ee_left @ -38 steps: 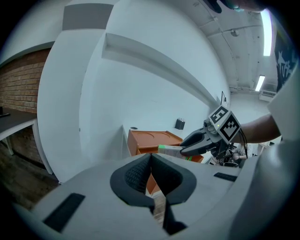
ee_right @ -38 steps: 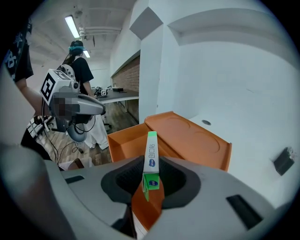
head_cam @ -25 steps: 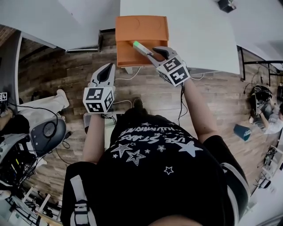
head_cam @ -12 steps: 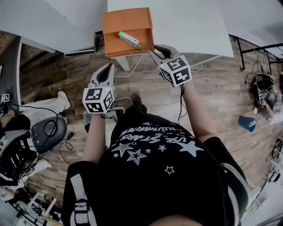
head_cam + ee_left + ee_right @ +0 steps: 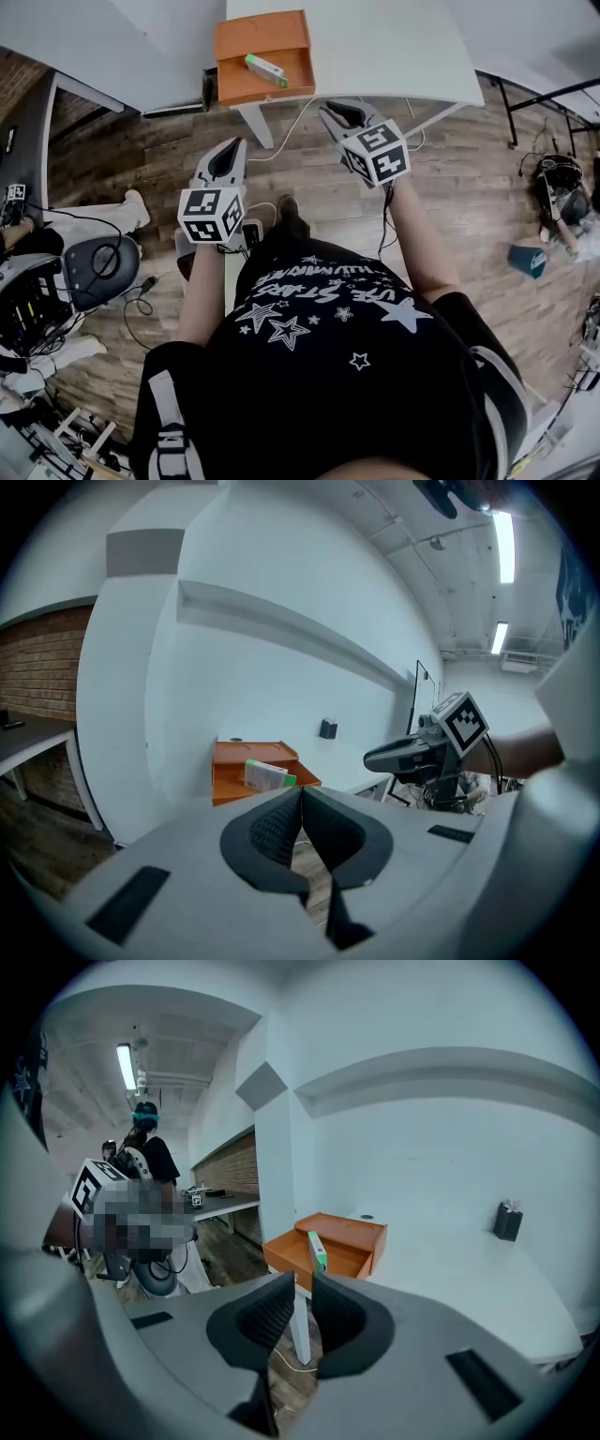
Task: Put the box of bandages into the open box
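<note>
Once in claw [image 5: 334, 111], bandages [image 5: 265, 69] in box [image 5: 255, 36]

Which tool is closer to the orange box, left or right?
Right. The right tool is just off the near right corner of the orange box. The left tool hangs farther back, off its near left side.

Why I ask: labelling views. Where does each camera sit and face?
Head view: on the head, steeply down at left gripper, right gripper, torso.
Left gripper view: on that gripper, along its shut jaws toward the table; right gripper shows.
Right gripper view: along its slightly parted jaws toward the table.
All share the open box holding the box of bandages.
</note>
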{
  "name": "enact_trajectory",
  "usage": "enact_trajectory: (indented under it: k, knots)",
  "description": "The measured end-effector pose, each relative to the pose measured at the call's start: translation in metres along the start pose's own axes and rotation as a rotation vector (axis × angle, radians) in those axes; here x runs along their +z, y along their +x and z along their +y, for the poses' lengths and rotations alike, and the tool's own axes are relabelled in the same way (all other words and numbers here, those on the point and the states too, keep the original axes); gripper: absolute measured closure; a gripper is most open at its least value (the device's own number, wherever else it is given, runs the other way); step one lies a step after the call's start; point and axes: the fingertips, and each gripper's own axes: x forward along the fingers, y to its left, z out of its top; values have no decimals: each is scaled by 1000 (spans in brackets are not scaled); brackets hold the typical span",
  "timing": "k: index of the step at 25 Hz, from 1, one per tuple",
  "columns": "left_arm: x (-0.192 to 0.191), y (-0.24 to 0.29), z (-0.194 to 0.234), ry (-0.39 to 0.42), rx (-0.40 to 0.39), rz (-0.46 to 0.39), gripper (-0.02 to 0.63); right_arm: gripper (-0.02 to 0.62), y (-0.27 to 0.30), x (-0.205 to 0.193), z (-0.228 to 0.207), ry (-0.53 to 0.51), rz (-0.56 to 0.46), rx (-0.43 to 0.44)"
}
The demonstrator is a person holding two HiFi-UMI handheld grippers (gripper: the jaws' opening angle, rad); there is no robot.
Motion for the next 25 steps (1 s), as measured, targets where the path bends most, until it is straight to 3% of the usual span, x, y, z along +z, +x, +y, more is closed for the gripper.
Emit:
enact_trajectory:
  k: [25]
  knots:
    - [-27,-124,-109,44,2,-97,586,537,-161,-50,89,-16,-62,-41]
